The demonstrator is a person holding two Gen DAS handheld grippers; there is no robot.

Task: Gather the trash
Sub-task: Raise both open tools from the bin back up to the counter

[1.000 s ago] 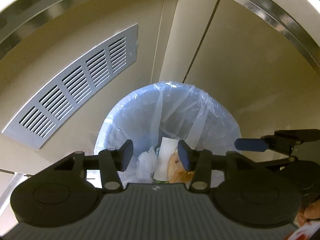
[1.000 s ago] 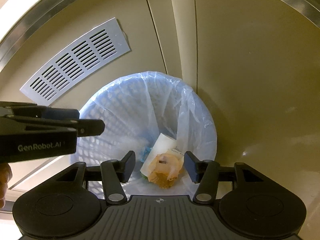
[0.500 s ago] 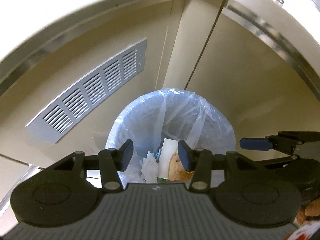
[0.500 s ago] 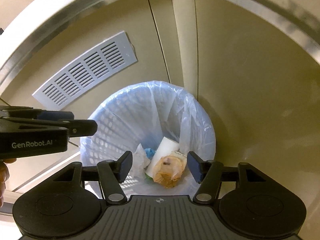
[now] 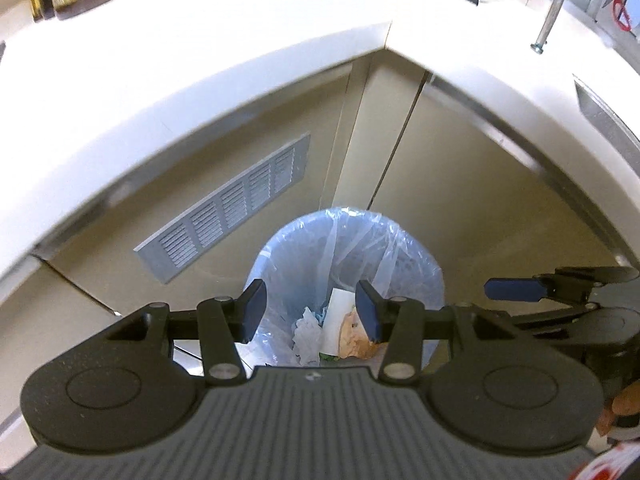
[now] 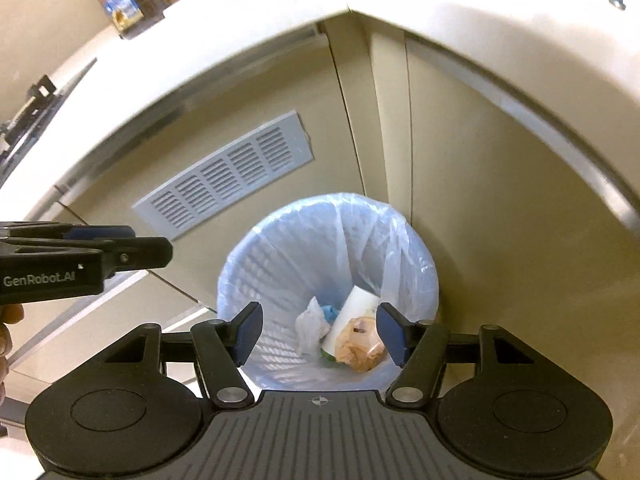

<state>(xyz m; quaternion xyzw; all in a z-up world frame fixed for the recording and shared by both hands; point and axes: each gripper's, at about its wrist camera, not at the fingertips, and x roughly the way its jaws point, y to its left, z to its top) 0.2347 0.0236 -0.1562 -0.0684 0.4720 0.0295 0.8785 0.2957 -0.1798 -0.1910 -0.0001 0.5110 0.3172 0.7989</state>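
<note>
Hovering above a lined trash bin (image 6: 328, 264) in a cabinet corner, the left gripper (image 5: 310, 312) and right gripper (image 6: 320, 330) both stand parted and hold nothing. Crumpled brown paper (image 6: 358, 346), a white cup (image 6: 352, 312) and tissue (image 6: 310, 326) lie inside the bin.

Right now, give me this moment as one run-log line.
left claw: open, empty | right claw: open, empty | bin: lined, holds cup, crumpled brown wrapper, tissue | both claws above bin
</note>
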